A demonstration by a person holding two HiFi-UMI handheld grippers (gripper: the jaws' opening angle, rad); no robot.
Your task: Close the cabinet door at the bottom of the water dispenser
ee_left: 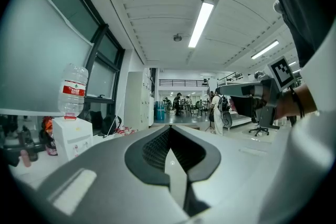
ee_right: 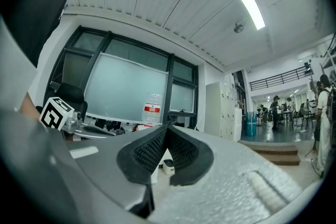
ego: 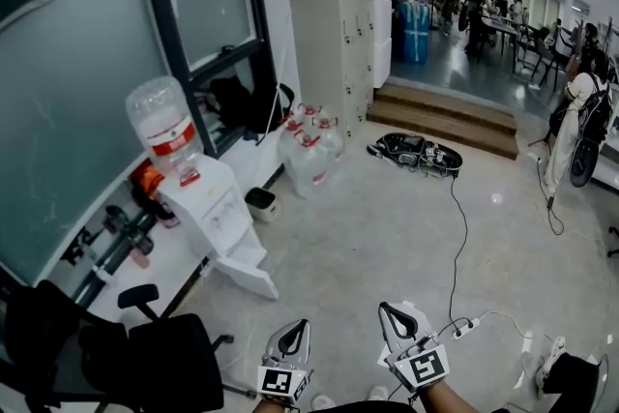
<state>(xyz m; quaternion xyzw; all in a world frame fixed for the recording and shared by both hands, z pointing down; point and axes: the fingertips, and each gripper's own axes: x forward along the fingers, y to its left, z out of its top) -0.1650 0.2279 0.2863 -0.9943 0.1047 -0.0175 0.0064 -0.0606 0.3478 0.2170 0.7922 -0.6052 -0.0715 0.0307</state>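
The white water dispenser (ego: 211, 208) stands at the left against the window wall, with a clear bottle (ego: 164, 126) upside down on top. Its bottom cabinet door (ego: 247, 274) hangs open, swung out toward the floor. My left gripper (ego: 298, 328) and right gripper (ego: 389, 311) are low in the head view, well short of the dispenser, both shut and empty. In the left gripper view the jaws (ee_left: 169, 129) meet at the tip and the dispenser (ee_left: 71, 136) shows far left. The right gripper (ee_right: 167, 129) points toward the bottle (ee_right: 153, 110); the dispenser body is mostly hidden.
Several full water bottles (ego: 309, 148) and a small white bin (ego: 261, 203) sit on the floor beyond the dispenser. A black office chair (ego: 145, 348) is at the lower left. A power strip with a cable (ego: 464, 327) lies to the right. Steps (ego: 445, 116), lockers (ego: 329, 24) and people stand farther off.
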